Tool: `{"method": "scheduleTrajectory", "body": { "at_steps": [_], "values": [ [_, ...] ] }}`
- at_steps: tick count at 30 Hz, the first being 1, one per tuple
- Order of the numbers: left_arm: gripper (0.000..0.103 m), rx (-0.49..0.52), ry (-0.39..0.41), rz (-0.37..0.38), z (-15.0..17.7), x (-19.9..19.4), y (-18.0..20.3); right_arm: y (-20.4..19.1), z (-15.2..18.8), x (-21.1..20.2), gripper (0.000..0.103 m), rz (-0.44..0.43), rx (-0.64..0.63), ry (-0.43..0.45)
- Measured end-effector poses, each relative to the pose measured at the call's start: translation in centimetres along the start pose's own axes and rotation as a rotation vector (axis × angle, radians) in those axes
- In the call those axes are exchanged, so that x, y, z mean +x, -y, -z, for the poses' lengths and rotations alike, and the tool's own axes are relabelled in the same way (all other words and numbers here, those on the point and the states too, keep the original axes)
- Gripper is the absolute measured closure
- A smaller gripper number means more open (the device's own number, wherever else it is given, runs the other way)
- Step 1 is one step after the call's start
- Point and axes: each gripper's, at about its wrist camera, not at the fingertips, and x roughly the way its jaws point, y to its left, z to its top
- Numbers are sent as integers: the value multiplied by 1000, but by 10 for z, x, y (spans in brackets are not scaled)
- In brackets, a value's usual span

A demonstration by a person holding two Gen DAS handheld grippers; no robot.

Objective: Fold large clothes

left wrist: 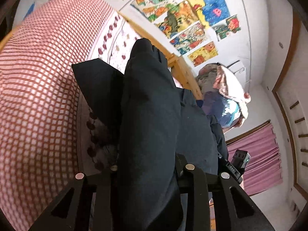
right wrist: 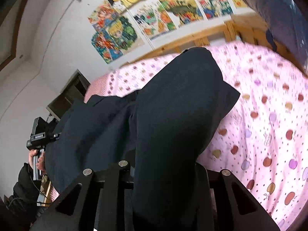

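Note:
A large dark navy garment (left wrist: 150,104) hangs lifted above the bed, held between both grippers. My left gripper (left wrist: 148,175) is shut on the cloth, which drapes over its fingers and hides the tips. My right gripper (right wrist: 165,173) is also shut on the garment (right wrist: 173,105), its fingertips buried in the fabric. In the right wrist view the left gripper's body (right wrist: 38,134) shows at the left, in a hand. In the left wrist view the right gripper's body (left wrist: 238,163) shows at the right edge of the cloth.
The bed has a pink sheet with apple prints (right wrist: 269,134) and a red-checked blanket (left wrist: 38,96). A wooden bed rail (left wrist: 184,73) runs along a wall with colourful posters (right wrist: 134,19). A heap of clothes (left wrist: 225,96) and a pink curtain (left wrist: 259,154) stand beyond.

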Motion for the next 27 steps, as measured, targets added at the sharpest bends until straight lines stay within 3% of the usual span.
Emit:
{"method": "scheduleTrajectory", "body": {
  "at_steps": [8,14,18,22,27],
  "values": [
    [75,5,53,-31,22,-62,4,-42,-7,-32,80,-69,-79,64],
    [75,-49,35,-88,36,-47,-37,-52,3,-26,81,-80,-95,41],
    [72,-83,52,-70,39,-39,-59,-38,18,-2,80,-36,-69,-11],
    [58,-93,60,-106,38,-37,-71,-18,27,13,77,16,-24,-49],
    [37,-84,91,-184,38,-39,-69,-13,34,26,62,76,-19,-83]
  ]
}}
